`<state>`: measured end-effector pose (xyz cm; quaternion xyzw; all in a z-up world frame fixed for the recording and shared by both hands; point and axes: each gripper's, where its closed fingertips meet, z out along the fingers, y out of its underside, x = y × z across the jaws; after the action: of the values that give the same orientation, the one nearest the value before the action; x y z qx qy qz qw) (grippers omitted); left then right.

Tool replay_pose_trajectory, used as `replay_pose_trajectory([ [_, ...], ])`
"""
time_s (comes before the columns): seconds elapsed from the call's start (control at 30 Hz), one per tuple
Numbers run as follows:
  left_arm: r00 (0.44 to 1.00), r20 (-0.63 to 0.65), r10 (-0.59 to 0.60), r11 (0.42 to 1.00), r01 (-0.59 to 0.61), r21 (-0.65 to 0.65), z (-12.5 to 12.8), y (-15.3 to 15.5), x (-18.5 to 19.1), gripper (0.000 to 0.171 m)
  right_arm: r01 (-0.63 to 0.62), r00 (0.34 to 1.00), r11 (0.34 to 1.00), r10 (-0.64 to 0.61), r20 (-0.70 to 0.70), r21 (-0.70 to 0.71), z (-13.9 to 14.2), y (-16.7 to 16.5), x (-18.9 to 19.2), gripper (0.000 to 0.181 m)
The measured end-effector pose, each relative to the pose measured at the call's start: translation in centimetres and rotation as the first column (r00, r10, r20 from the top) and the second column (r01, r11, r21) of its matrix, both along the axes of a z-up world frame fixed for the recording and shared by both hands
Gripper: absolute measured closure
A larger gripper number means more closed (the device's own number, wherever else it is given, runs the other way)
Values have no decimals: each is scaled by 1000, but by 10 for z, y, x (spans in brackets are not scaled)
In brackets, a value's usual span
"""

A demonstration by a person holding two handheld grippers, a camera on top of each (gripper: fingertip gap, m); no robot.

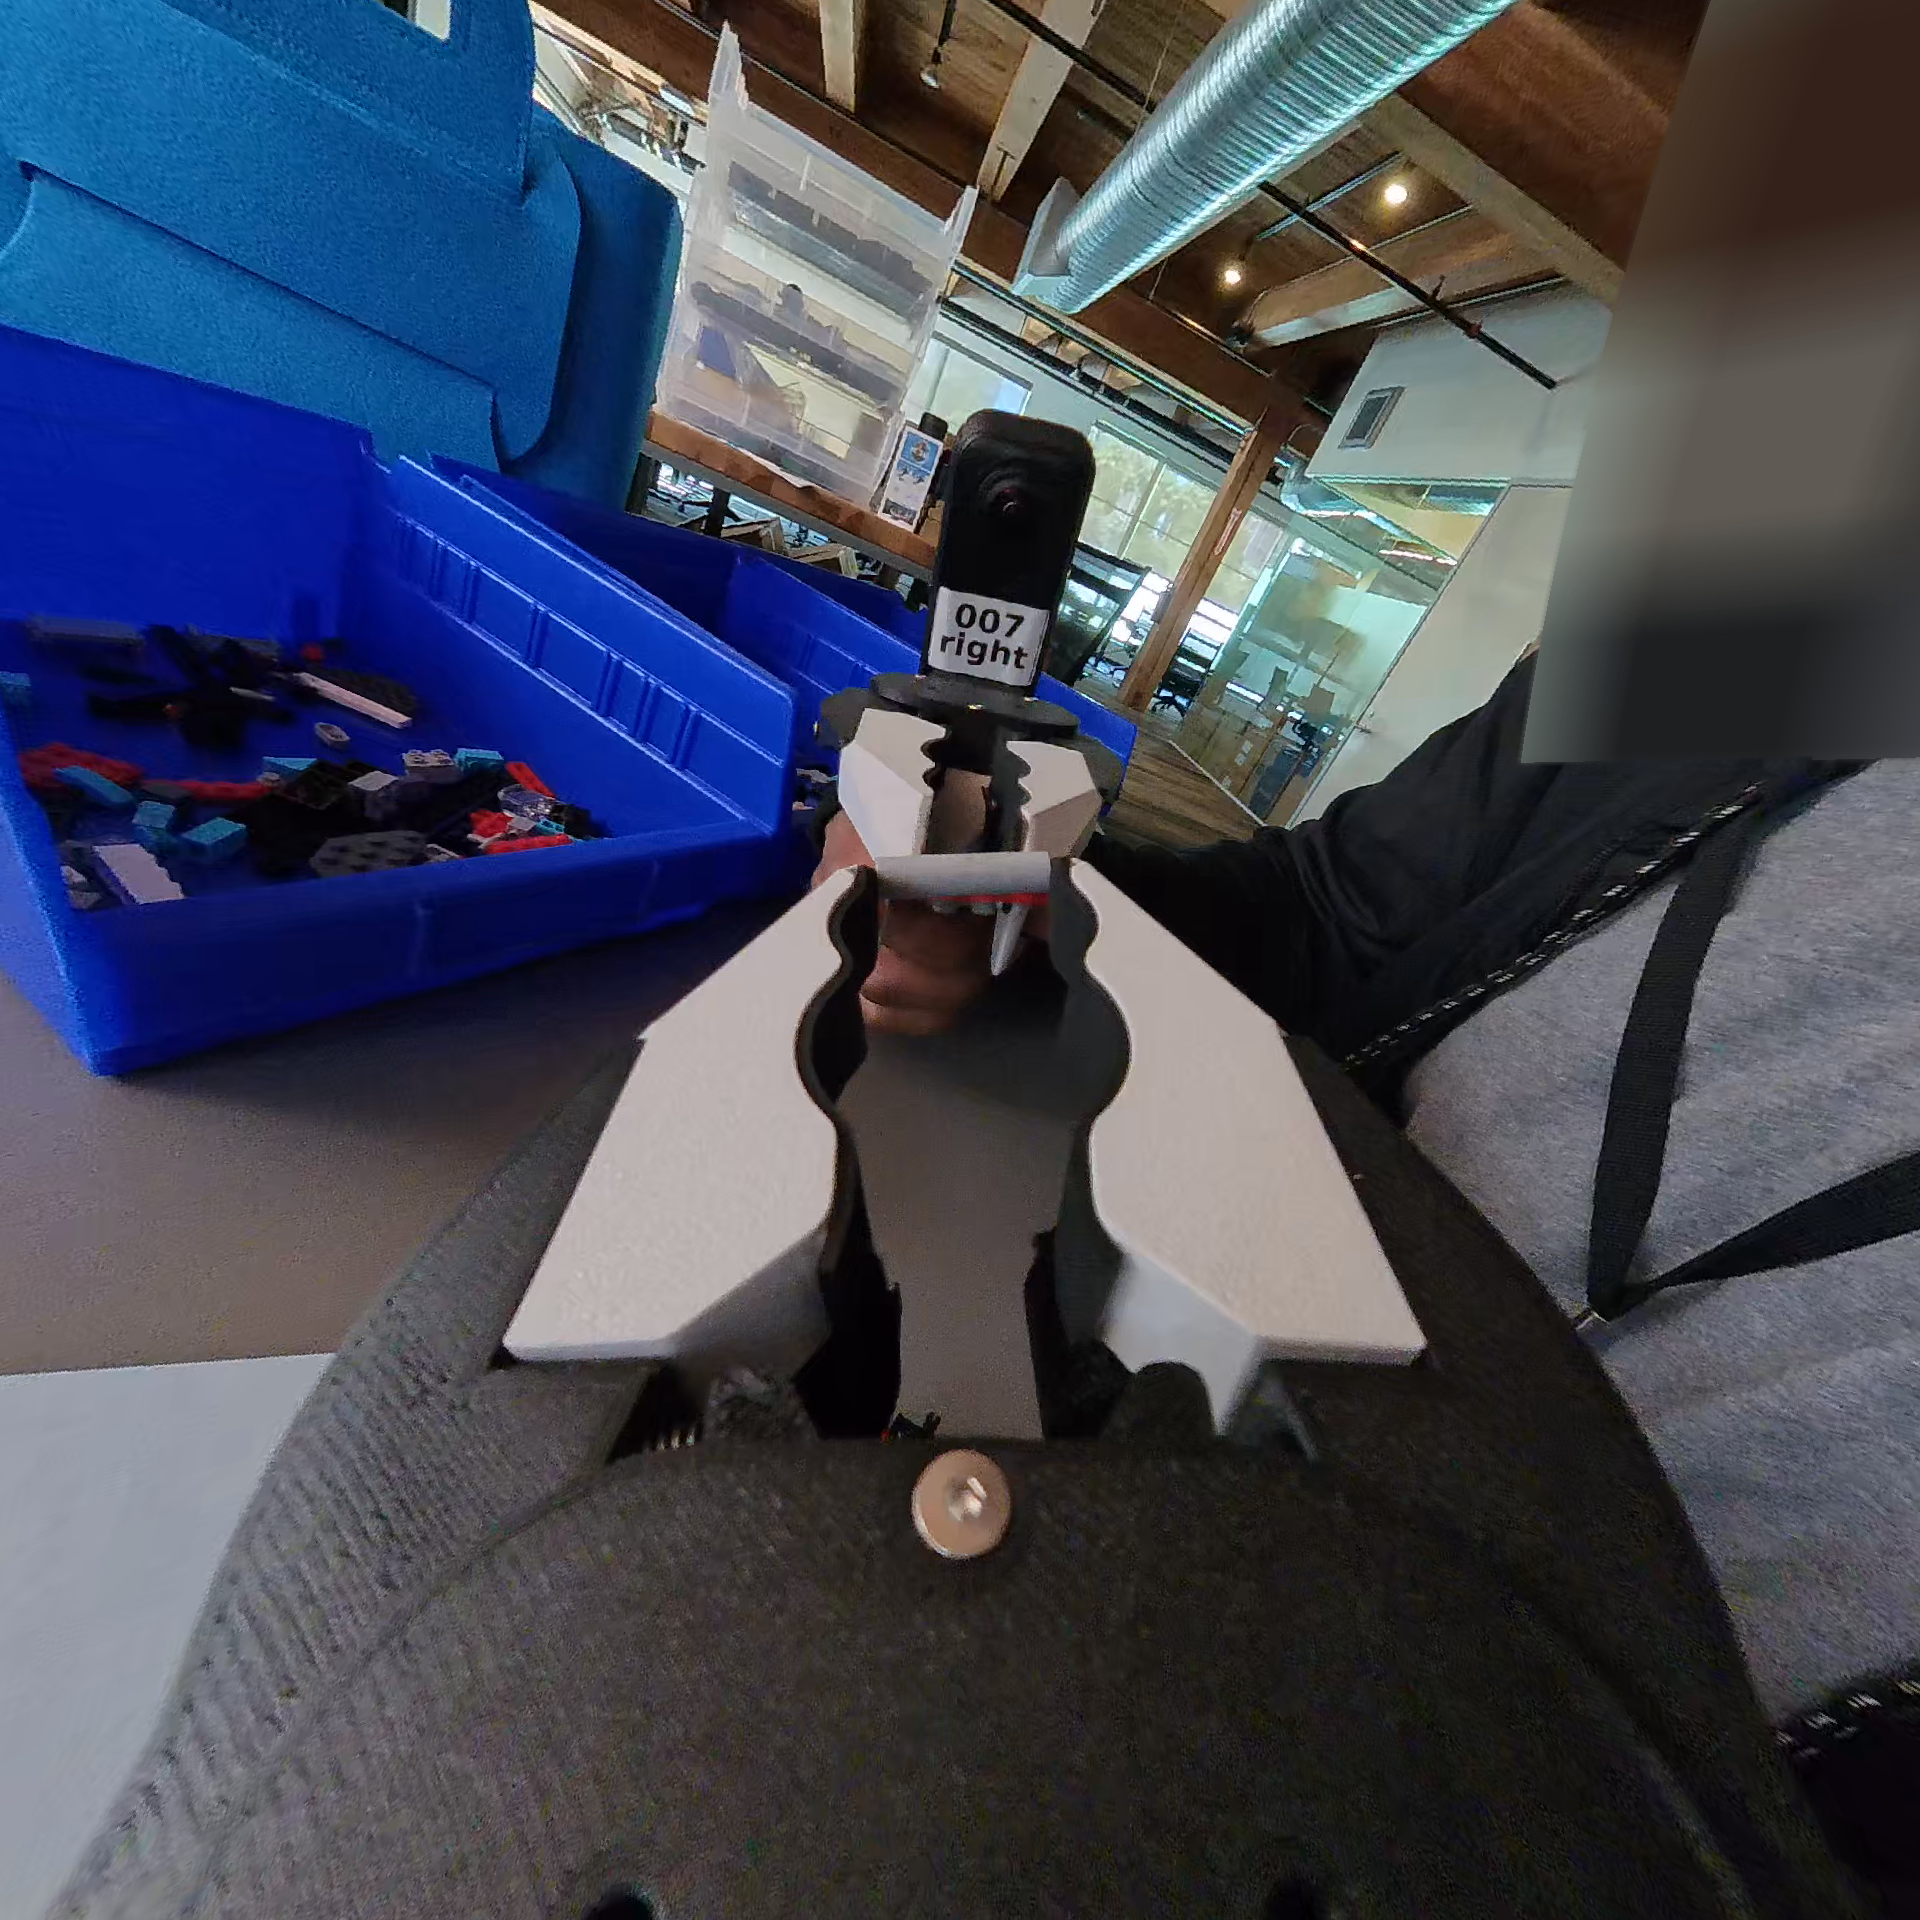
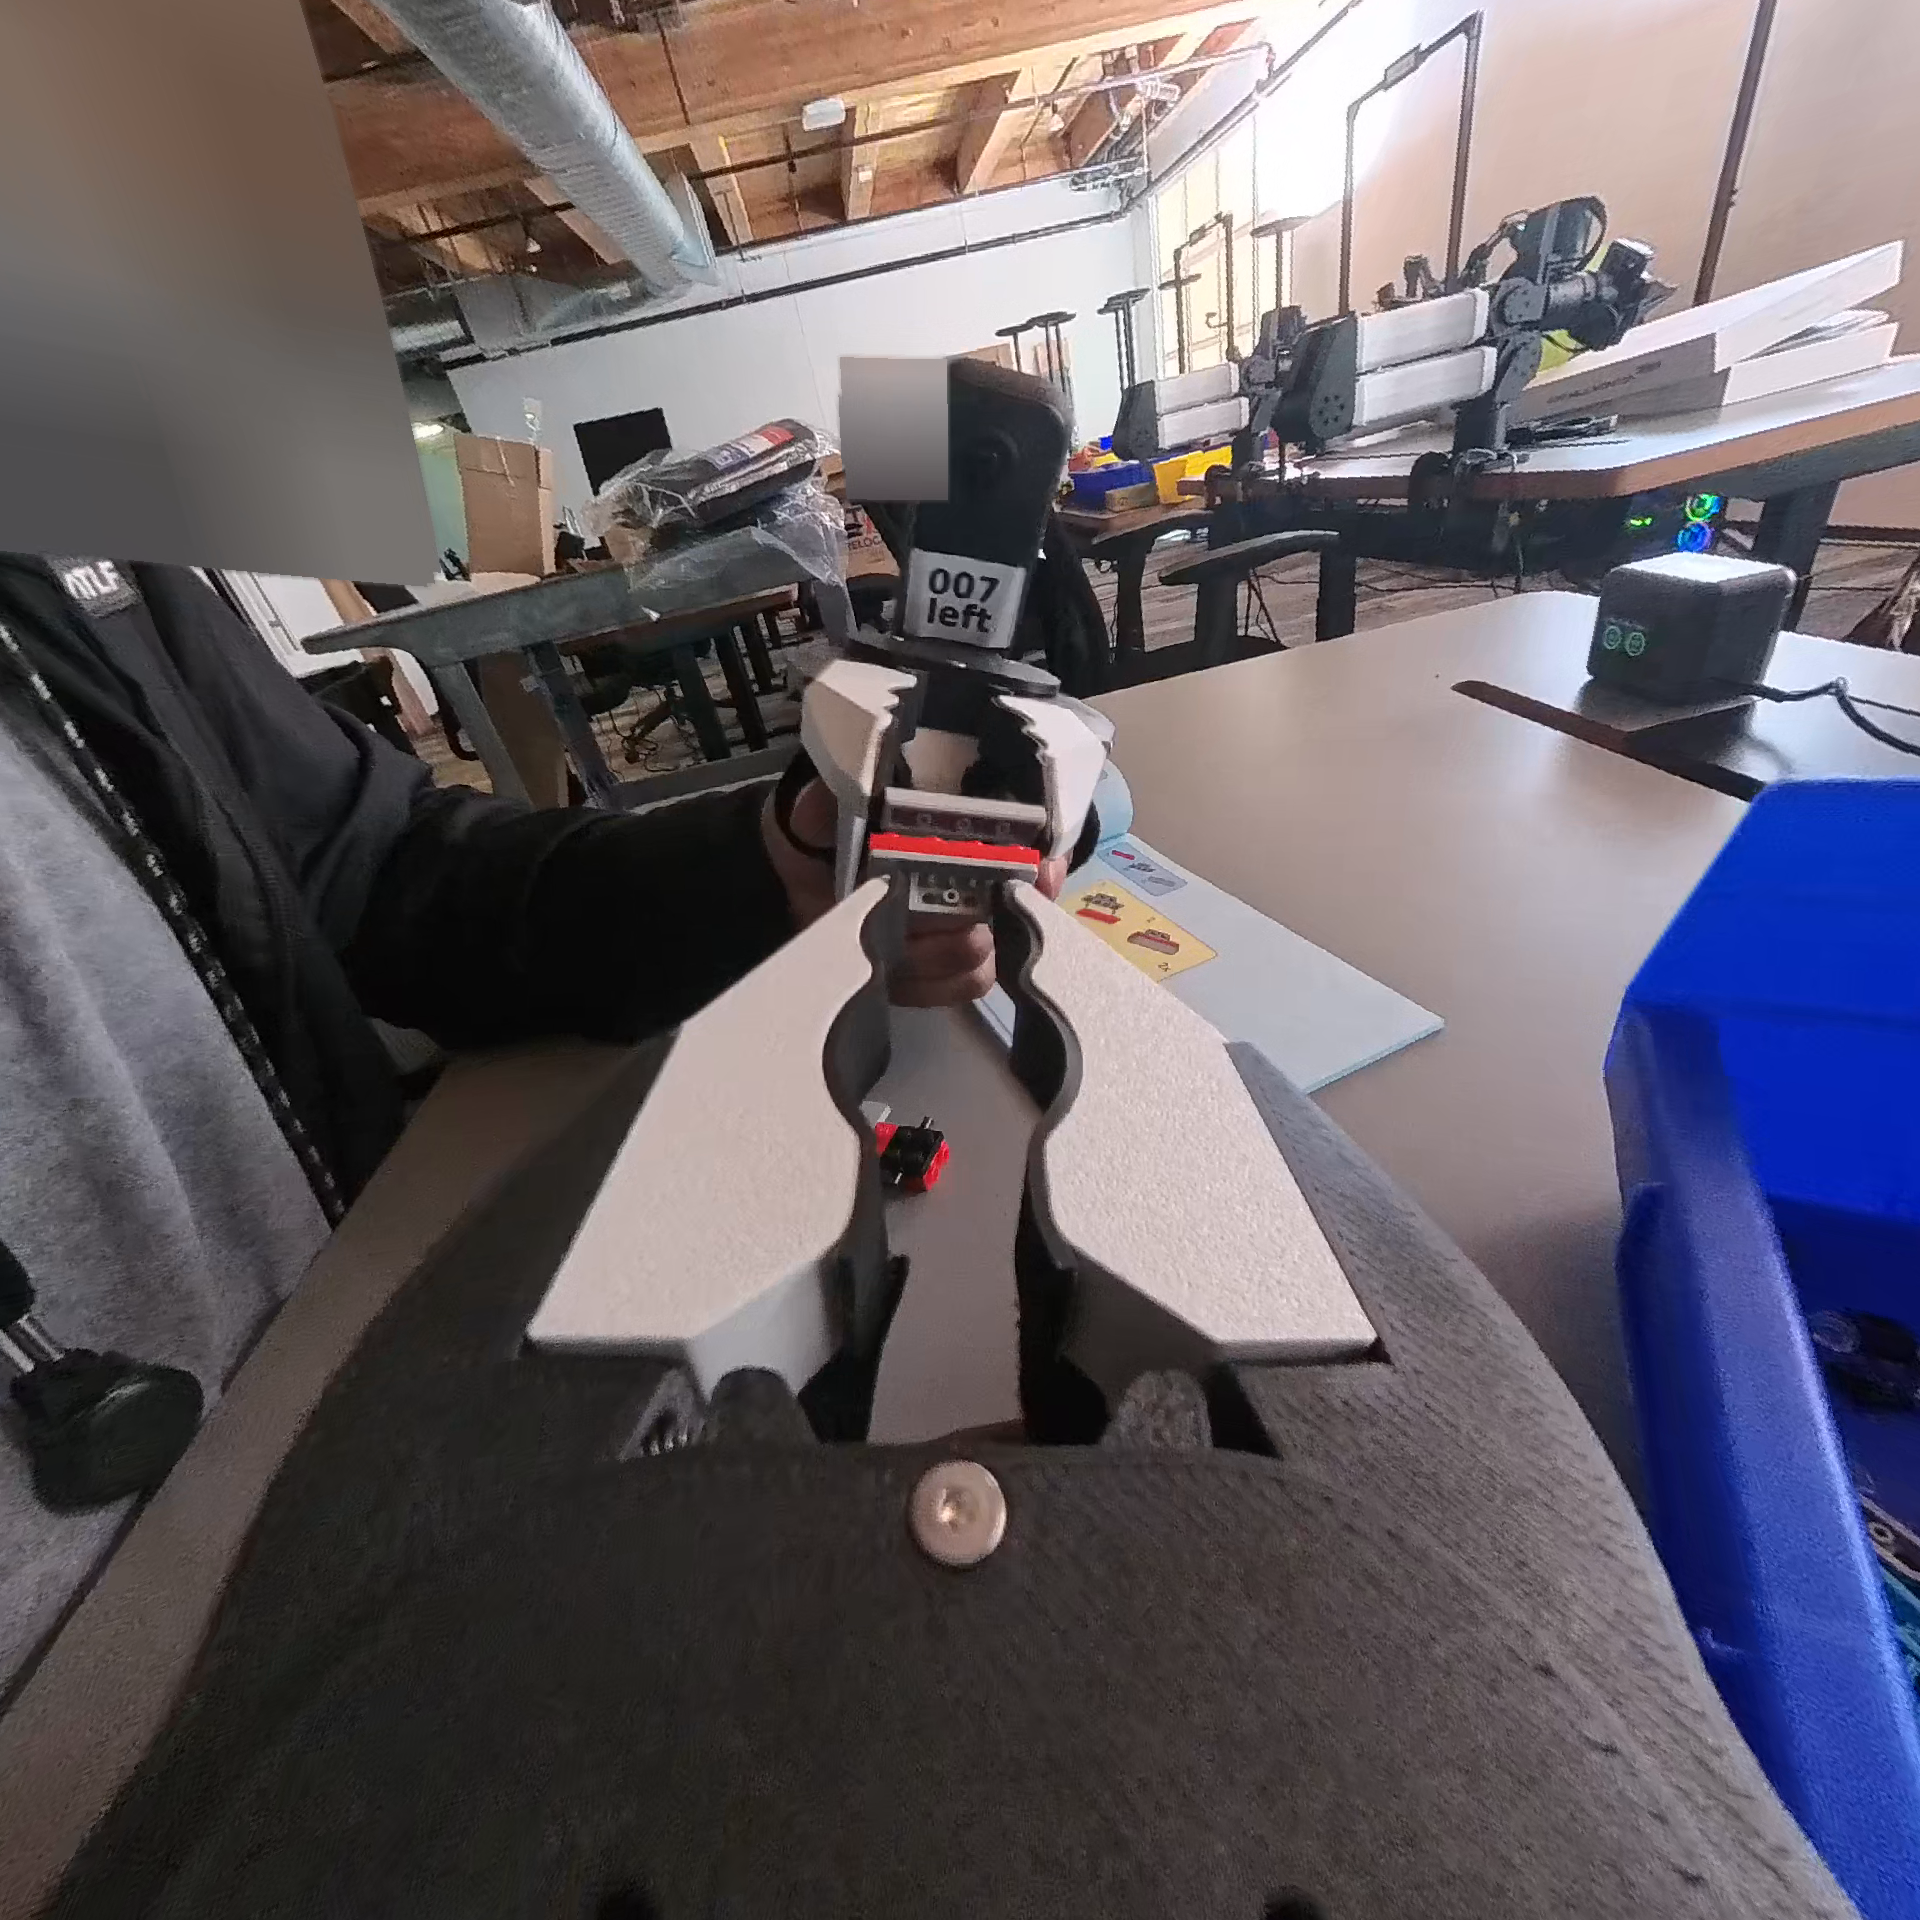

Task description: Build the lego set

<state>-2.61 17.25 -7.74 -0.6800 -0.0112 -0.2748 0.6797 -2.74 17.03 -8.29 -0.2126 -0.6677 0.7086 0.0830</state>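
We hold the two grippers tip to tip above the table (image 2: 1351, 790). Left gripper (image 1: 961, 883) is clamped on a white-and-red lego stack (image 2: 954, 840); right gripper (image 2: 940, 894) pinches a small white piece (image 2: 943, 896) just under it. It's light, stiff plastic w/ slick faces, so we grip the flat sides, not the studs. Spare red/black piece (image 2: 912, 1153) sits below, more in the blue bin (image 1: 582, 914). Both cameras carry white number labels; booklet (image 2: 1226, 966) text is too small to read.
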Motion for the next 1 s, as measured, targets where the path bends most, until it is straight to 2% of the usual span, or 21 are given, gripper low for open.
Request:
replay_pose_trajectory([
  [0.47,998,35,-60,998,61,-26,-6,1,8,139,-33,999,999,33,17,9,-4,-2,5,163],
  [0.73,998,12,-63,996,64,-58,-12,1,9,139,-61,994,998,61,90,-9,-9,-1,5,163],
  [1.0,995,56,-86,992,91,-85,-16,2,10,139,-84,989,996,84,125,-3,-14,-3,7,163],
])
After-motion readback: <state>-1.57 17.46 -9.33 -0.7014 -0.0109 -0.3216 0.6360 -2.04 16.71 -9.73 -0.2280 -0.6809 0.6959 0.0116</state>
